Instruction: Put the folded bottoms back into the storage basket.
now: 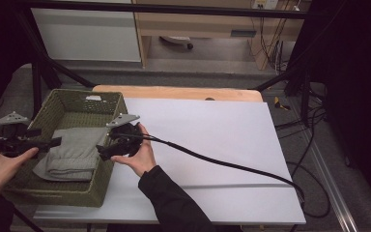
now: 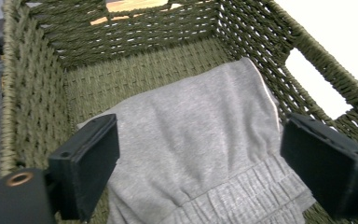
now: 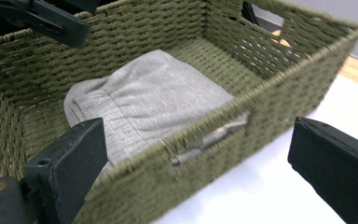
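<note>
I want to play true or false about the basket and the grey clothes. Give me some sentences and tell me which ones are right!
1. The folded grey garment lies inside the green woven basket. True.
2. The left gripper is squeezing the garment. False: its jaws stand open above it.
3. The basket sits on the left part of the white table. True.
4. The right gripper is shut. False: its jaws stand wide apart, holding nothing.
5. The basket is red plastic. False: it is green and woven.
</note>
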Motion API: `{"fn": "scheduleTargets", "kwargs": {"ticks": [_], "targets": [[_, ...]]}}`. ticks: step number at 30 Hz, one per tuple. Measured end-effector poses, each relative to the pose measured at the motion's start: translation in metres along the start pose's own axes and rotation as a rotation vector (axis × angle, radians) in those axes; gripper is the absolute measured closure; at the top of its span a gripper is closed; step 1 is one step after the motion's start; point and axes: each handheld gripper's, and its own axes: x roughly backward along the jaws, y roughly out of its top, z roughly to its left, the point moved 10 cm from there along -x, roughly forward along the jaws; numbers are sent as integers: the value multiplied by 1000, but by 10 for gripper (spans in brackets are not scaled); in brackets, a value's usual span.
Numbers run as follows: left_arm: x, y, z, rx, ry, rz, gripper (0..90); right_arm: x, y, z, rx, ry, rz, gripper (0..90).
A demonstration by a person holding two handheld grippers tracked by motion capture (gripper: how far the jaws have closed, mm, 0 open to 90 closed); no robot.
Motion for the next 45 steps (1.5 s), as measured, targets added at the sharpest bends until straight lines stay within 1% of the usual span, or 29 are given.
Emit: {"fn": "scheduleTargets", "kwargs": {"ticks": [3,5,7,13,16,20,22,27,34,41,45], "targets": [[0,1,-4,1,-9,-6,82,7,-5,-7,-4,-1,8,46],[-1,1,-9,5,-23,-9,71,11,-9,-12,-8,-10,15,44],[-2,2,-12,3,-29,-10,63,16,-14,-17,-8,-16,22,43],[-5,4,-27,-19,-57,-10,49,31,-24,-30,-16,-30,26,34],[-6,5,-32,-28,-62,-7,42,39,-28,-36,-18,-36,27,32],[-7,8,-40,-39,-71,-17,33,49,-35,-45,-29,-38,33,35],[-8,8,-45,-44,-77,-17,31,54,-39,-49,-27,-42,37,34],[-12,9,-54,-59,-92,-6,26,66,-49,-63,-50,-56,42,33],[-16,11,-68,-79,-118,-10,26,84,-62,-83,-76,-77,40,31],[-24,13,-87,-104,-142,-12,26,104,-74,-102,-104,-102,38,27],[-29,14,-97,-115,-156,-10,26,114,-81,-111,-107,-107,35,20]]}}
